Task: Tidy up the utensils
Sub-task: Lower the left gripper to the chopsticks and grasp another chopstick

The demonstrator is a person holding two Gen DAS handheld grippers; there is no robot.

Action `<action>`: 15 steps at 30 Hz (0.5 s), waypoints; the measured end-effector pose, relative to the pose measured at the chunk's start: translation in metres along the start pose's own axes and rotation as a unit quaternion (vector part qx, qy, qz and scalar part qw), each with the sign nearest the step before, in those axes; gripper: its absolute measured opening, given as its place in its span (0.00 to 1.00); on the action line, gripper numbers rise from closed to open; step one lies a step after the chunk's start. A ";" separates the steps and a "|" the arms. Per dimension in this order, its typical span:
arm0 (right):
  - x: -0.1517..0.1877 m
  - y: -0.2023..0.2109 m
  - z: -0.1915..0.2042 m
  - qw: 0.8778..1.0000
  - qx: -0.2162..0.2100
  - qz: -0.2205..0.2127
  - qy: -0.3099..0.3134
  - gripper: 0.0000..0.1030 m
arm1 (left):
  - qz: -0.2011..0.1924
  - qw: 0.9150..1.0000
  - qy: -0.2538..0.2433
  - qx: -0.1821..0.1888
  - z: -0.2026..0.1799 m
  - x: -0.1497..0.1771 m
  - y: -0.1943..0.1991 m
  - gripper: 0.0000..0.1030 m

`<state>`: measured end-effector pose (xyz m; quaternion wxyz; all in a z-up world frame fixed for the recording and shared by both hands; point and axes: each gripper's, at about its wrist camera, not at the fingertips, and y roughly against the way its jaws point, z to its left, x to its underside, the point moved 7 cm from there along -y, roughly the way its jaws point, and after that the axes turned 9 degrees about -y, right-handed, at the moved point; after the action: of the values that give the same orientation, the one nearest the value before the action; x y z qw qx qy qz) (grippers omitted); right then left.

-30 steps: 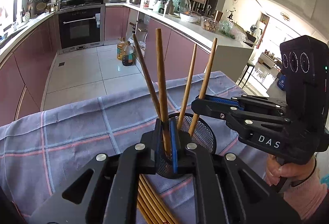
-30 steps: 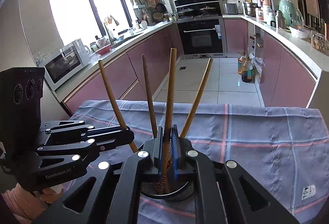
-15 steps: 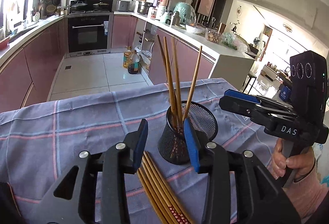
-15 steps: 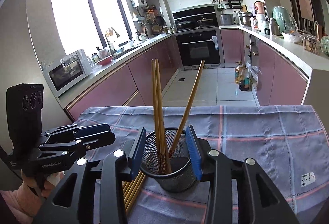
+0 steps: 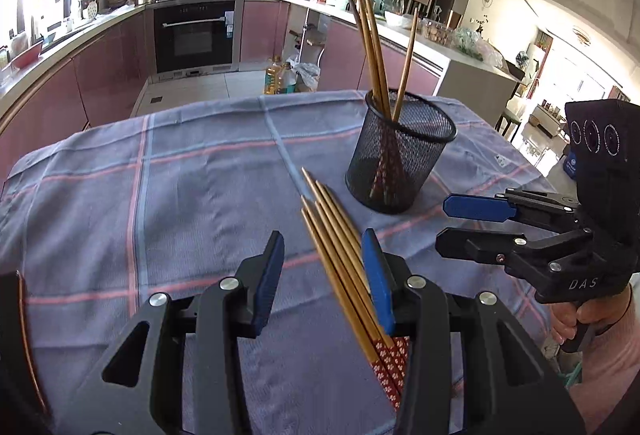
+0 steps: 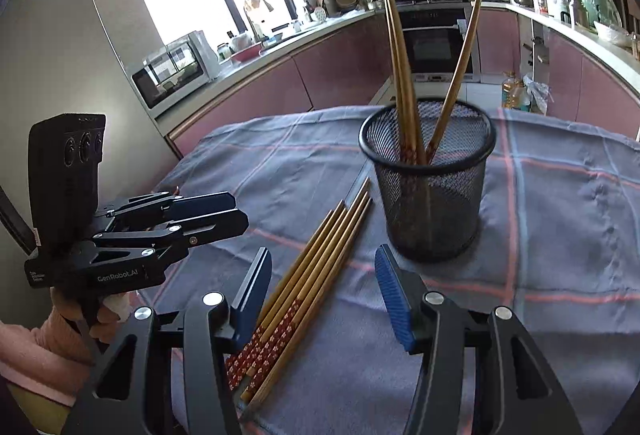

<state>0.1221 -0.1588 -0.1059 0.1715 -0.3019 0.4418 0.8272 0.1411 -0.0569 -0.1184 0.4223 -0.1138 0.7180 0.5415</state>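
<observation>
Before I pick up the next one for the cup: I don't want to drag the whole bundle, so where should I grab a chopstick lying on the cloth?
Probably one outer stick of the loose chopsticks, at its plain wooden shaft near the tapered tips, where they fan apart. Come from above with the open right gripper, jaws across the stick. The patterned ends lie packed together.

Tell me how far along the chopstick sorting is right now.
Partly done. Several chopsticks already stand in the mesh cup. Nothing is held: the left gripper and right gripper, jaws just opened, are empty. Left to do: the bundle of loose chopsticks lying on the tablecloth.
</observation>
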 end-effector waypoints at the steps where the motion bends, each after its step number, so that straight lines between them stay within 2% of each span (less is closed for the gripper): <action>1: 0.003 -0.004 0.001 1.000 0.002 0.005 0.000 0.50 | 0.007 1.000 0.002 -0.001 -0.001 0.006 -0.003 0.39; 8: 0.015 -0.023 -0.003 0.999 0.019 0.029 -0.013 0.41 | 0.043 0.999 0.017 0.006 -0.006 0.037 -0.017 0.39; 15: 0.022 -0.032 -0.003 0.998 0.039 0.039 -0.007 0.35 | 0.055 0.998 0.014 0.010 -0.012 0.041 -0.026 0.39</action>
<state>0.1236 -0.1433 -0.1416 0.1537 -0.2720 0.4845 0.8171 0.1264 -0.0651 -0.1649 0.3833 -0.0775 0.7345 0.5546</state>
